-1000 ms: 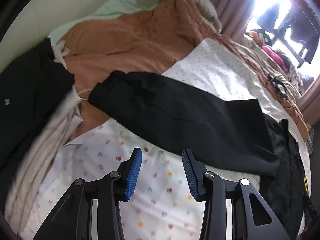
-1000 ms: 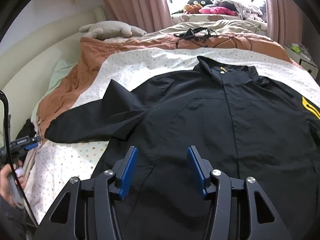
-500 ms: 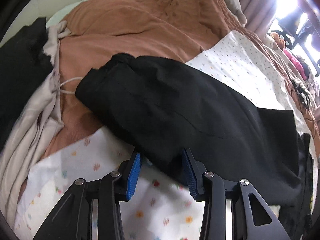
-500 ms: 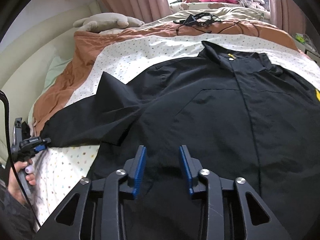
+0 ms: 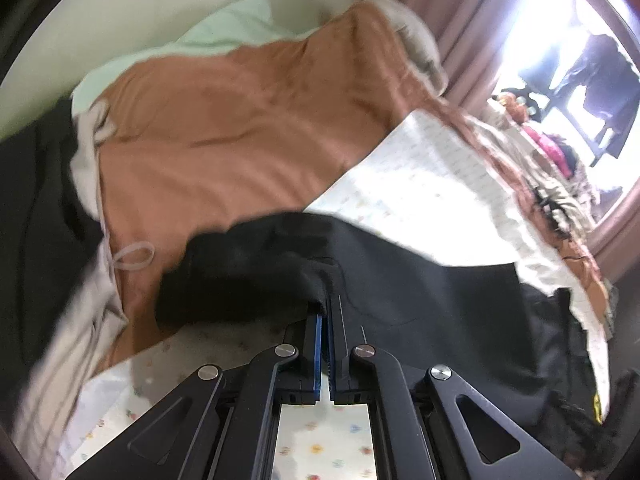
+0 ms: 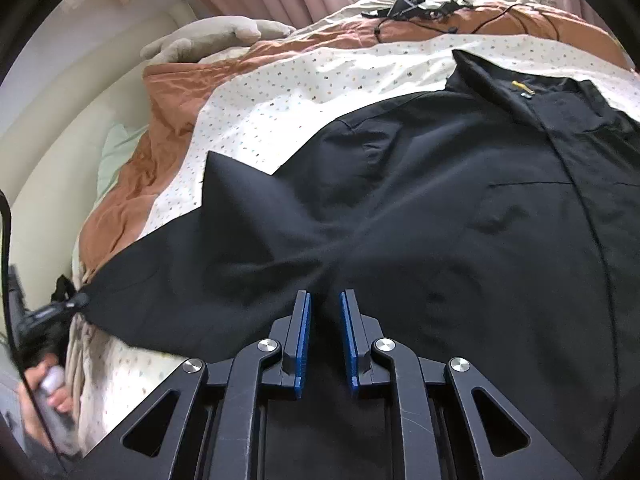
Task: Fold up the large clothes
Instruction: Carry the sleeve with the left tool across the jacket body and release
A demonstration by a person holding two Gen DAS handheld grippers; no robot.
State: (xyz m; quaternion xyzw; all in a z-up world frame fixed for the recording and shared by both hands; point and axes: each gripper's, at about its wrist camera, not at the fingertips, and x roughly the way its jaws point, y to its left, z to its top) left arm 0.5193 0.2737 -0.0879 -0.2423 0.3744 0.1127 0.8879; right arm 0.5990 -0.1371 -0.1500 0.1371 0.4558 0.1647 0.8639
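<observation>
Spread across the flower-print sheet point(image 6: 320, 80) of the bed, your black jacket point(image 6: 460, 208) lies front up, collar toward the window, its sleeve point(image 5: 248, 276) reaching out over the rust-brown blanket point(image 5: 240, 136). Your left gripper point(image 5: 325, 312) has its blue pads pressed together on the cuff end of that sleeve, the cloth bunched right at the fingertips. Your right gripper point(image 6: 324, 304) hangs low over the jacket's lower body with its jaws narrowly parted; you can't tell from here whether any fabric sits between them. Beside the sleeve lie a pale garment with a looped drawstring point(image 5: 134, 256) and another dark garment point(image 5: 36, 208) at the bed's edge. Only the right wrist view shows the whole jacket, the grey plush toy point(image 6: 216, 38), tangled black cables point(image 6: 424, 2) on the far blanket, and your left hand point(image 6: 48, 396) gripping its handle at the sleeve's tip.
</observation>
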